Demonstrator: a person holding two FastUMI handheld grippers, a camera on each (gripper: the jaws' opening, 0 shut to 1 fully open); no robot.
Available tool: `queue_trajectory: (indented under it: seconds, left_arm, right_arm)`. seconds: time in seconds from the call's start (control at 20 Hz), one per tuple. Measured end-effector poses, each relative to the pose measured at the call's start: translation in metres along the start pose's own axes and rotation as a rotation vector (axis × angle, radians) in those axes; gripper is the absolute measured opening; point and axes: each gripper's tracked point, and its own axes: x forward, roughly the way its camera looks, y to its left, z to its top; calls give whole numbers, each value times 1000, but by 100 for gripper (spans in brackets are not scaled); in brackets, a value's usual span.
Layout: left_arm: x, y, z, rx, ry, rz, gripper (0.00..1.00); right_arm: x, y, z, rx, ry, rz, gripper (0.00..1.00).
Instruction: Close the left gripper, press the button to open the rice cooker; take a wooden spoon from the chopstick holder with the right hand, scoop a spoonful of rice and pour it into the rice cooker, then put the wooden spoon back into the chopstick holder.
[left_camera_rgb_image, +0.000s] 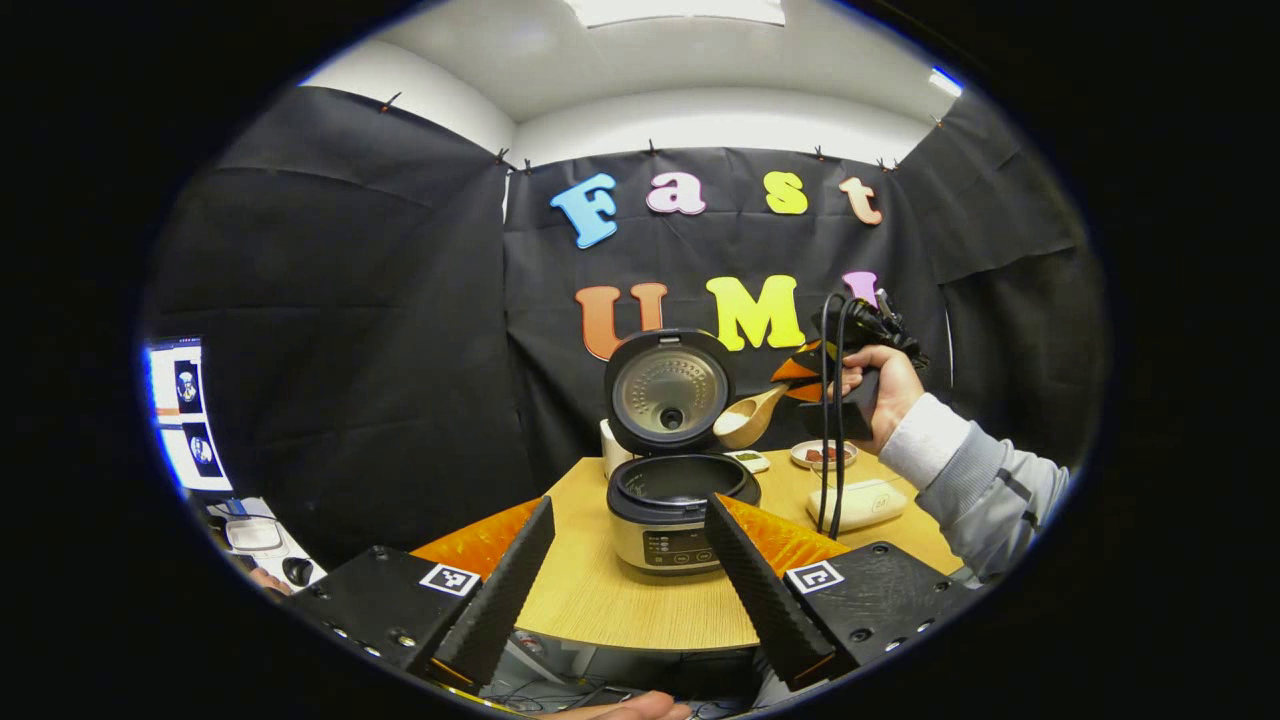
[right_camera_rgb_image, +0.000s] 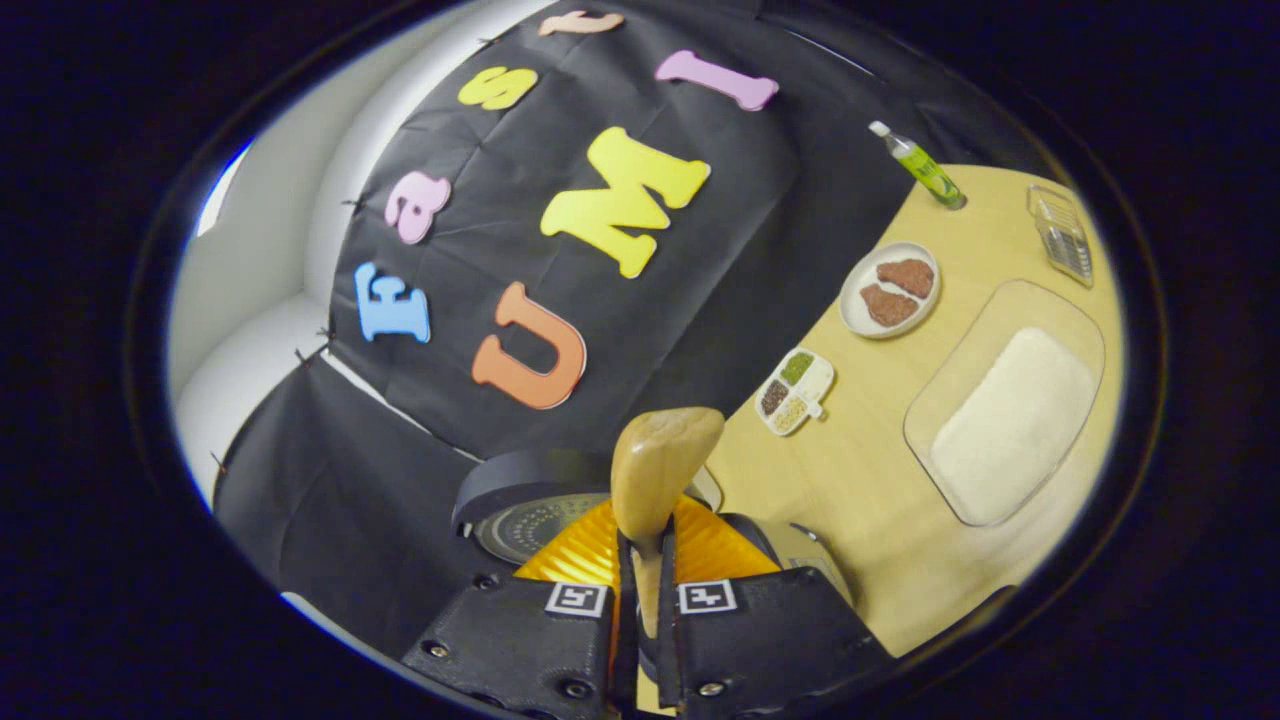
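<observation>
The round wooden tabletop (right_camera_rgb_image: 860, 480) carries several things. A small divided dish (right_camera_rgb_image: 796, 390) with green, dark and pale grains lies near the tabletop's edge by the black cloth. Just beyond it stands a round plate (right_camera_rgb_image: 889, 290) with two brown pieces of meat. Farther along the same edge a green bottle (right_camera_rgb_image: 922, 167) with a white cap stands upright. A metal wire rack (right_camera_rgb_image: 1061, 233) lies at the far side of the tabletop. In the left gripper view, a monitor (left_camera_rgb_image: 185, 415) and a computer mouse (left_camera_rgb_image: 297, 571) are left of the tabletop, lower down.
</observation>
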Motion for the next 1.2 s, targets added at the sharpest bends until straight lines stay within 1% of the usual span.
queue_trajectory:
  seconds: [0.15,0.3,0.45,0.5,0.65,0.85,0.95,1.05,1.2]
  left_arm:
    - [1,11,-1,-11,4,19,96]
    - [1,17,-7,-23,15,31,96]
    - [0,18,-10,-29,20,28,96]
    - [-1,20,-9,-30,19,32,96]
    - [-4,22,-10,-50,19,33,96]
    - [-5,27,-13,-78,21,38,96]
    - [-4,26,-16,-76,30,29,96]
    - [-2,30,-19,-66,40,42,96]
    - [-3,31,-19,-68,39,39,96]
  right_arm:
    - [8,14,-11,-163,-3,-12,13]
    - [12,24,-18,-257,-7,-5,13]
    - [13,35,-22,-386,-24,-6,13]
    - [12,40,-22,-436,-36,-2,13]
    - [5,55,-35,-525,-54,47,13]
    - [0,67,-46,-669,-83,61,13]
    - [0,71,-56,-735,-79,74,13]
    - [1,77,-60,-800,-90,89,13]
    - [7,79,-66,-951,-103,88,13]
